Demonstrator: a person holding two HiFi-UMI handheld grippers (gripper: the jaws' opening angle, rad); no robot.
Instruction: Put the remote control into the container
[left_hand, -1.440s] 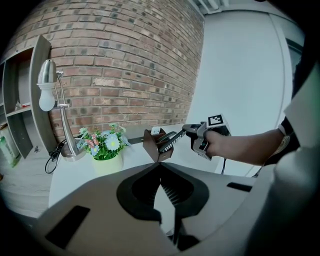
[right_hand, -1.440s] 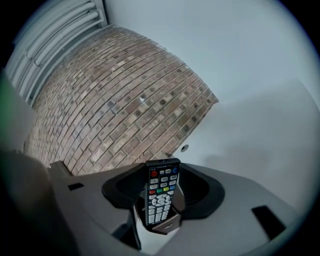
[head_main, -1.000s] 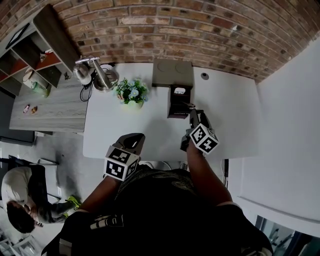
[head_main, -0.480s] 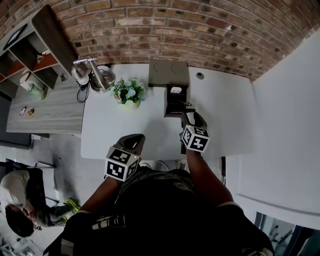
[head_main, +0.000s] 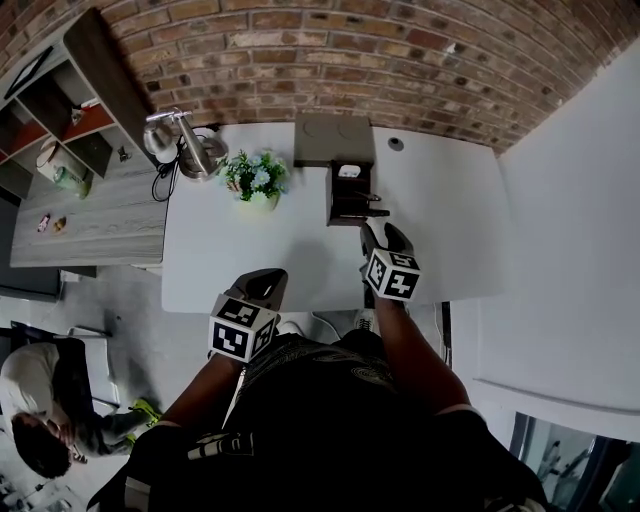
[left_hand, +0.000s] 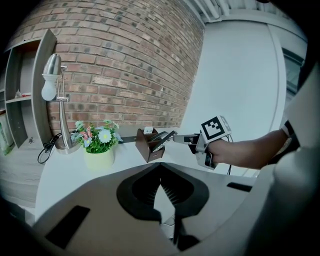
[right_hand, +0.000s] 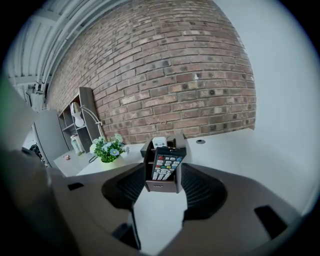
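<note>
The black remote control with coloured buttons stands in the front compartment of the brown container, leaning toward me. Seen from the left gripper view, the remote control sticks out of the container at a slant. My right gripper is open just in front of it, tips near the remote's upper end, pads off it. By the white table's near edge, my left gripper hangs shut and empty.
A potted flower and a desk lamp stand at the table's back left. A flat grey box lies behind the container. A white item sits in its rear compartment. A person sits at lower left.
My right gripper has rolled about its axis and drawn back a little from the container, jaws staying open. The left gripper has kept still.
</note>
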